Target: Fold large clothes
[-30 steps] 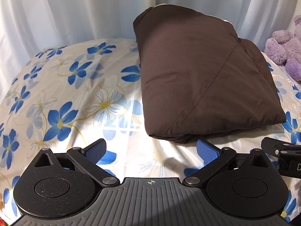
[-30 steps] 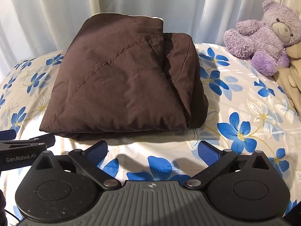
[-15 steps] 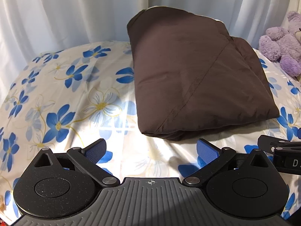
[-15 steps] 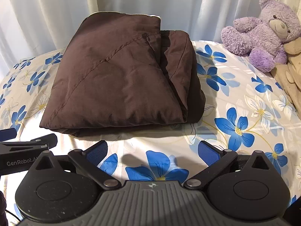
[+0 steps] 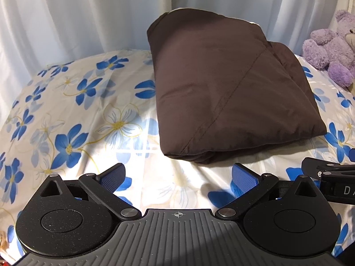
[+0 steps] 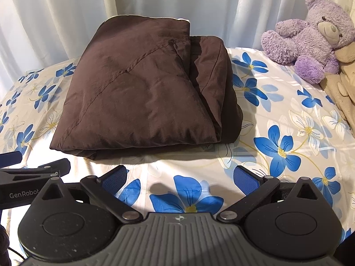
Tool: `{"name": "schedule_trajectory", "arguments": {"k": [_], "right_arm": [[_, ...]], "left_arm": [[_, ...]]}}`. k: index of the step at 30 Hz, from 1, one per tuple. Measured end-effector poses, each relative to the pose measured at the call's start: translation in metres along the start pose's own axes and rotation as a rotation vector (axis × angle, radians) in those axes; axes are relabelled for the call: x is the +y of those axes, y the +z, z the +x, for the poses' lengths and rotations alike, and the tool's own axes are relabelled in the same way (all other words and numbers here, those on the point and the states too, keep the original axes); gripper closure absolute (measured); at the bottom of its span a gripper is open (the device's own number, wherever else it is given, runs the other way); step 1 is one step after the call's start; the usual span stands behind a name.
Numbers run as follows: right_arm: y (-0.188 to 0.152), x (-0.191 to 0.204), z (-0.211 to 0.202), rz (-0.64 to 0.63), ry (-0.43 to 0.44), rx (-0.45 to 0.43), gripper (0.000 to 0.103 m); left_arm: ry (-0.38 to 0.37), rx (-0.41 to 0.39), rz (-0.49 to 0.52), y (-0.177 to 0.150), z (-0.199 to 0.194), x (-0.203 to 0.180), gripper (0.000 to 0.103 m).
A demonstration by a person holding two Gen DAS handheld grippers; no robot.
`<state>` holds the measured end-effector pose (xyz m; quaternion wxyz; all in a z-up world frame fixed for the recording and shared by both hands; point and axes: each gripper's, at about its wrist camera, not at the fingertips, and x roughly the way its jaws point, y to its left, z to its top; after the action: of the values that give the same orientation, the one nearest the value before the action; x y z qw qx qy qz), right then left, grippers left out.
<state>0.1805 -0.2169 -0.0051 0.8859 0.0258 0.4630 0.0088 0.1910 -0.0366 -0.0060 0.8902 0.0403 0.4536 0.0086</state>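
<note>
A: Two views are showing the folded brown garment lying mid-bed; only the right one is showing its layered fold edge.

B: Both the left gripper and right gripper are hovering spread wide, empty, over the floral sheet, a purple teddy bear sitting by the curtains

A bed sheet printed with blue and white flowers on cream covers the bed. Pale, softly pleated curtains hang behind it, glowing with diffuse light. At the right edge a purple teddy bear leans beside a beige plush toy.
</note>
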Motion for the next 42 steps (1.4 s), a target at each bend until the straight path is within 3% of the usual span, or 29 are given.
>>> {"name": "schedule_trajectory", "arguments": {"k": [42], "right_arm": [[-0.0018,-0.0056,0.0005,0.022,-0.019,-0.016,0.001]], "left_arm": [[-0.028,-0.001,0.026,0.0020,0.0035,-0.0088,0.000]]}}
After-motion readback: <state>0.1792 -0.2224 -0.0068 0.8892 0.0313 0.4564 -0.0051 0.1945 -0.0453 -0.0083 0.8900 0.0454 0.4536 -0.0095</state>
